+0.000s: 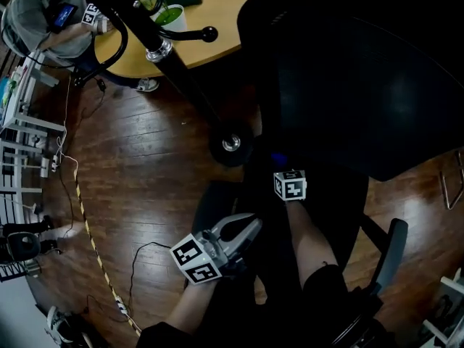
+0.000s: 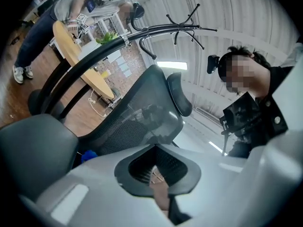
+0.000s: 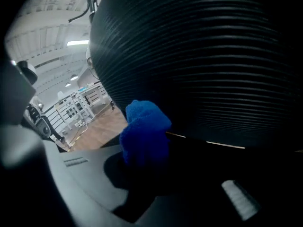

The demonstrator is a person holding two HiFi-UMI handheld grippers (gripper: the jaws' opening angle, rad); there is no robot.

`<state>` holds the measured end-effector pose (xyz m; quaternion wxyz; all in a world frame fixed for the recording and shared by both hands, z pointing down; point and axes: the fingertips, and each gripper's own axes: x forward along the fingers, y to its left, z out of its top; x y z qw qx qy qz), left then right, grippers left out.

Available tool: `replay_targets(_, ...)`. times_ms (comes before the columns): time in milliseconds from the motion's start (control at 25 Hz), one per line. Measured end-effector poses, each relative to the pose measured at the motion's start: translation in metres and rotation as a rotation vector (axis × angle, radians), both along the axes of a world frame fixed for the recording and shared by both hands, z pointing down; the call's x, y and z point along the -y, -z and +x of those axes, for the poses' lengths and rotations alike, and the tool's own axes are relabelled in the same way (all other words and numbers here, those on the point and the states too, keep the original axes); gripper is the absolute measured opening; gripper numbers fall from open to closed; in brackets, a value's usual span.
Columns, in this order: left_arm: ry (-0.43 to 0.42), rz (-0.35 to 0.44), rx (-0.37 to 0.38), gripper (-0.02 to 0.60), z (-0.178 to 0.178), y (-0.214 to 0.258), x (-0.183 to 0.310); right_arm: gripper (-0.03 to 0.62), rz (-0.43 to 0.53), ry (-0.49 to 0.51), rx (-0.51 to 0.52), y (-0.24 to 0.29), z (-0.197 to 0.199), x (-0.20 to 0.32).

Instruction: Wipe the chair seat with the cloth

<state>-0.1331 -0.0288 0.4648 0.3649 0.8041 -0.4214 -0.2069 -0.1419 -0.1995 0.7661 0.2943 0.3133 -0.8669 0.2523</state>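
At the far left a person (image 1: 40, 13) bends beside a round wooden table (image 1: 217, 13) over the dark plank floor (image 1: 145, 165); a black stand (image 1: 177, 64) slants down from the table to its round base. The left forearm (image 1: 190, 303) comes up from the bottom edge, angled to the right; its left gripper (image 1: 246, 227) hangs low and apart from the work, tilted up so its own view takes in the mesh chair back (image 2: 137, 122) and headrest; its jaws meet at the tips with nothing clamped between them. Just to the right the right forearm (image 1: 312, 238) stretches straight ahead, bare below a dark sleeve, the marker cube uppermost; the right gripper (image 3: 151, 164) points in under the big black chair (image 1: 362, 85); its jaws are clamped on the blue cloth (image 3: 144, 129), which bunches up out of them. The cloth sits close against the chair's dark ribbed surface (image 3: 199, 56); whether it actually touches cannot be told in the gloom.
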Motion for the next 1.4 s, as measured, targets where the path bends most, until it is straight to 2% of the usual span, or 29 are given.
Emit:
replay_targets(280,-0.083,-0.009,0.029,-0.009,0.022,-0.003,0.009,0.035,-0.004,-0.228,-0.08,-0.011,0.144,0.025)
replay_targets(520,-0.131,-0.019,0.044,-0.008,0.038,-0.006,0.019,0.035,0.005,-0.385,-0.189,0.0,0.269,0.042)
replay_targets(680,-0.15,-0.022,0.059,-0.009,0.043,-0.008,0.023,0.035,0.005,-0.461,-0.24,0.009,0.328,0.037)
replay_targets(800,-0.142,-0.013,0.056,-0.009,0.043,-0.005,0.025,0.035,0.012,-0.506,-0.229,0.022,0.354,0.033)
replay_targets(1040,-0.145,-0.009,0.07,-0.009,0.044,-0.005,0.021,0.035,-0.005,-0.527,-0.185,0.024,0.367,0.033)
replay_targets(1160,-0.133,-0.001,0.059,-0.009,0.036,-0.002,0.017,0.035,-0.003,-0.53,-0.194,0.028,0.357,0.033)
replay_targets(1280,-0.116,0.011,0.047,-0.009,0.027,0.004,0.015,0.035,0.022,-0.436,-0.171,0.037,0.295,0.022)
replay_targets(1400,-0.087,0.03,0.035,-0.009,0.014,0.013,0.013,0.035,0.012,-0.289,-0.072,0.04,0.191,0.002)
